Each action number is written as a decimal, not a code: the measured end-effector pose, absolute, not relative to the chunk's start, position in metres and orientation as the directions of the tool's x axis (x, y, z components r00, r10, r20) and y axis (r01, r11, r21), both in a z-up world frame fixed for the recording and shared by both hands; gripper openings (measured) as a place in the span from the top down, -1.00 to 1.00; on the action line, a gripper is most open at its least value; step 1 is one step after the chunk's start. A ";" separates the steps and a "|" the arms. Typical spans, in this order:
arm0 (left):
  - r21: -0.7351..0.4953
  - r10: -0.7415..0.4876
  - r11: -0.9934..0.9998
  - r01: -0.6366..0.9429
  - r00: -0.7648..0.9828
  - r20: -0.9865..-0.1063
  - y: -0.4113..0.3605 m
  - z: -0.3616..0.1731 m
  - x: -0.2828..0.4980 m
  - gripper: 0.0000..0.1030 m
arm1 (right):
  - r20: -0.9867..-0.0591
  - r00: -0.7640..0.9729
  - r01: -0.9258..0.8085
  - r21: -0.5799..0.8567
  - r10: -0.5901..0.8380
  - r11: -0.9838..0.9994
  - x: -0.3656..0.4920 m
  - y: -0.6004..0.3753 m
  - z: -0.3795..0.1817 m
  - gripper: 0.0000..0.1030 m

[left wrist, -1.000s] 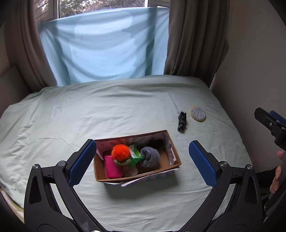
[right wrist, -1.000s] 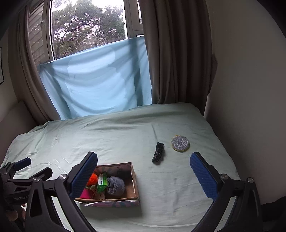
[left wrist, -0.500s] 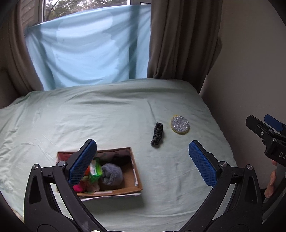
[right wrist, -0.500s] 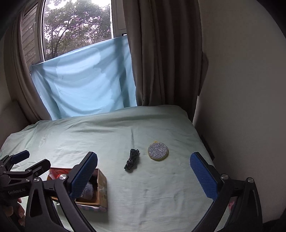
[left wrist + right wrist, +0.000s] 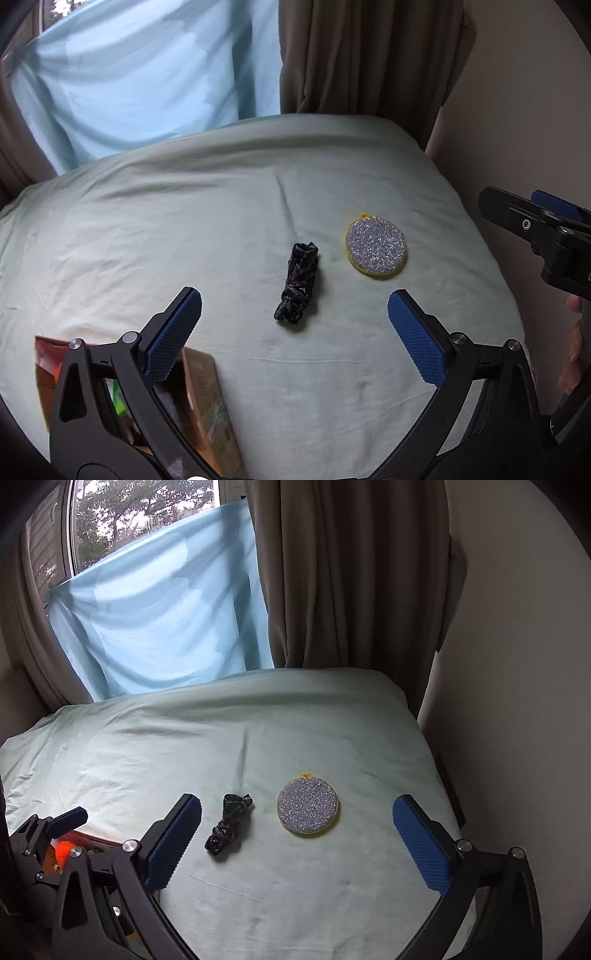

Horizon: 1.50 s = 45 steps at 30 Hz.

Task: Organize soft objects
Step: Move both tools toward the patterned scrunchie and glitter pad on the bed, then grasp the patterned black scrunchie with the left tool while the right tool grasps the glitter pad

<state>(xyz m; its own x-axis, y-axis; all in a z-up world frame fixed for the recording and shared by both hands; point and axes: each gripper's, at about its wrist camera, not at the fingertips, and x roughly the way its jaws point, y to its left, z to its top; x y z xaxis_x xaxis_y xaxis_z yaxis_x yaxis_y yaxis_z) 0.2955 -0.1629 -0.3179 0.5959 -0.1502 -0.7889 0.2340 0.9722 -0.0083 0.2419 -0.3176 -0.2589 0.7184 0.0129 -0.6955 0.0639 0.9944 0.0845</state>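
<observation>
A black scrunchie lies on the pale green bed, with a round silver glitter pad with a yellow rim to its right. My left gripper is open and empty, above the bed just short of the scrunchie. My right gripper is open and empty, with the scrunchie and pad ahead between its fingers. A cardboard box holding soft items sits at lower left, partly hidden behind my left finger.
A light blue cloth hangs at the window behind the bed. Brown curtains and a wall border the bed's right side. The right gripper shows at the right edge of the left wrist view.
Both grippers have swung to the right and moved closer to the scrunchie and pad. The box has slid to the lower left of both views.
</observation>
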 end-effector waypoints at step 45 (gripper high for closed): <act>-0.012 -0.137 0.960 0.279 0.434 -0.891 -0.207 -0.488 0.384 0.36 | -0.861 0.501 -0.039 0.080 0.089 0.996 0.368 -0.319 -0.479 0.34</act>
